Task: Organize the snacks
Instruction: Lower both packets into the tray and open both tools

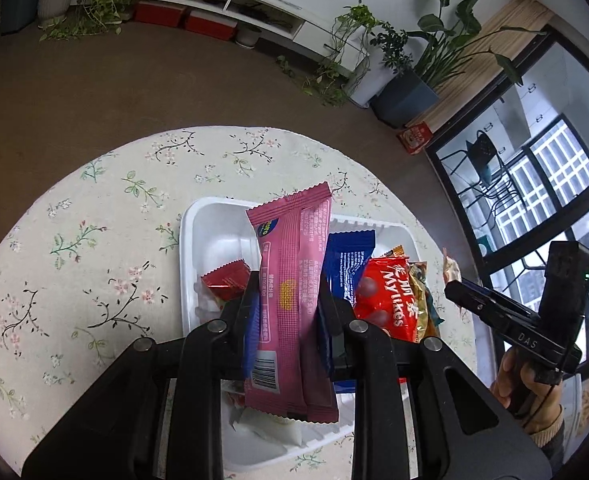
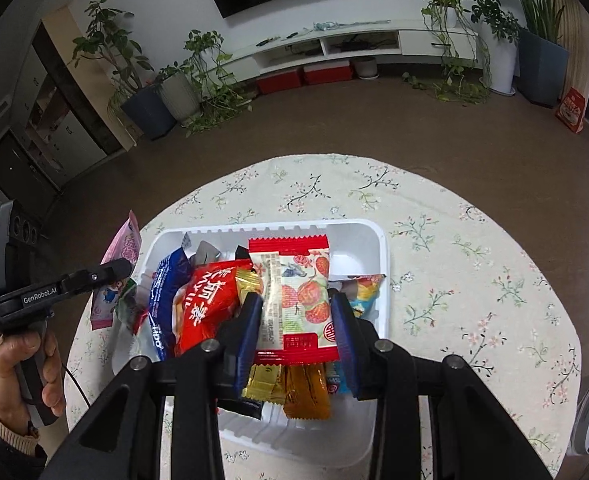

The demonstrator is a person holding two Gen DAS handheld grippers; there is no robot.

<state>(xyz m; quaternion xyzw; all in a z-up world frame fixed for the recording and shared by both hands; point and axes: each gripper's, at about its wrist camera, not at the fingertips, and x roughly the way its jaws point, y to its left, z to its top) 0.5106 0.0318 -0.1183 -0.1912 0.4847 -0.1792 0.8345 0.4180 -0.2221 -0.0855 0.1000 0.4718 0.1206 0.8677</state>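
My left gripper point(image 1: 288, 300) is shut on a long pink snack packet point(image 1: 290, 280) and holds it over the white tray point(image 1: 198, 216). My right gripper point(image 2: 296, 312) is shut on a red-edged packet with strawberry pictures point(image 2: 302, 300), held over the same tray point(image 2: 366, 236). In the tray lie a red Mylikes bag point(image 1: 386, 300), also in the right wrist view point(image 2: 206, 304), a blue packet point(image 1: 346, 260) point(image 2: 166, 288), a small red packet point(image 1: 226, 280), and yellow and orange packets point(image 2: 306, 392).
The tray sits on a round table with a floral cloth point(image 2: 454, 248). The other gripper and hand show at the right edge point(image 1: 534, 320) and the left edge point(image 2: 34, 300). Potted plants point(image 2: 150, 92), a white TV shelf point(image 2: 334, 44) and brown floor lie beyond.
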